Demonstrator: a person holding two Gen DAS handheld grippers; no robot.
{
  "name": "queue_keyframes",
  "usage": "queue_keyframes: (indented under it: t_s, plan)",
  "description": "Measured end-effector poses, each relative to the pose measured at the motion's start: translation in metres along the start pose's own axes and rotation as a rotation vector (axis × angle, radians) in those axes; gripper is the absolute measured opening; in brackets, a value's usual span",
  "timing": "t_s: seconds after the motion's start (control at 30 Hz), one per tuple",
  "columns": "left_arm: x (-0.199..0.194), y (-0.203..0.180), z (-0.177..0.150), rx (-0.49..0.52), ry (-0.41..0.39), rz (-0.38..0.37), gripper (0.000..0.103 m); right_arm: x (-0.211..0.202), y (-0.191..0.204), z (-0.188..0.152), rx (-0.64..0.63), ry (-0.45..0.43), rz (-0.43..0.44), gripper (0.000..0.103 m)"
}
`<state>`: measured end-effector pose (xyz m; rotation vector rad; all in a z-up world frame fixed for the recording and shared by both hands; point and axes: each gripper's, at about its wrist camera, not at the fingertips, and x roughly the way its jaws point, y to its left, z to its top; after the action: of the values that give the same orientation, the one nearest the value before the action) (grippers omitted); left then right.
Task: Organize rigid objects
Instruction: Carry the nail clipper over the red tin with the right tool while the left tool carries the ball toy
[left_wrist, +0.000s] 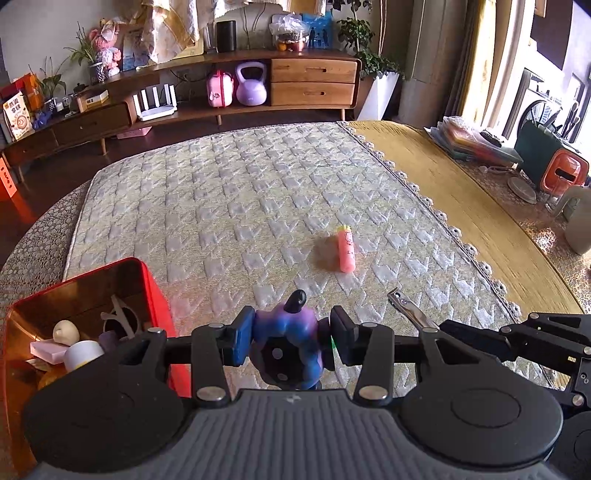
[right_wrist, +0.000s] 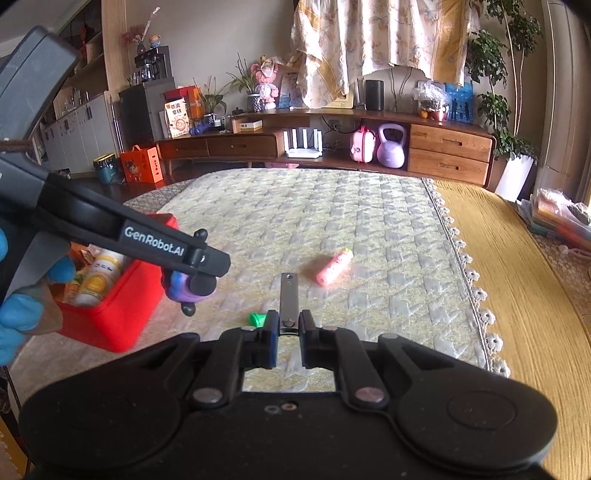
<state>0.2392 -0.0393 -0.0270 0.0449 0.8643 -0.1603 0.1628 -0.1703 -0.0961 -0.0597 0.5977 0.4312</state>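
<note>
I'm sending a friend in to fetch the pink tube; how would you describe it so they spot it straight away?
Start at the quilted cream mat spread in front of the wooden sideboard. Near the mat's middle, ahead of the red box, lies the pink tube on its side. It is the only pink item there, with a yellow-green tip.

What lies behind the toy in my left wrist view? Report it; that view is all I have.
Observer: A small green piece lies on the mat, close beside the right gripper.
Operator: Now say how that gripper grips the nail clipper.
Observer: Its pads are shut on the near end of the nail clipper; the rest sticks straight forward.
Operator: Tell me what holds the left gripper.
Observer: A blue-gloved hand holds the left gripper, which clamps the toy near the red box.
</note>
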Motion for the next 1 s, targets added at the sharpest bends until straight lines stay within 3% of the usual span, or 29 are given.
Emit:
queue_keyframes:
  t_s: [0.5, 1.0]
  plan:
    - [-0.062, 0.068, -0.022, -0.048, -0.028, 0.062, 0.044, -0.026, 0.053, 0.021, -0.060, -0.051, 0.069, 0.011]
    - [-0.079, 0.145, -0.040, -0.105, -0.007, 0.169, 0.044, 0.006, 0.123, 0.037, -0.134, -0.023, 0.166, 0.011]
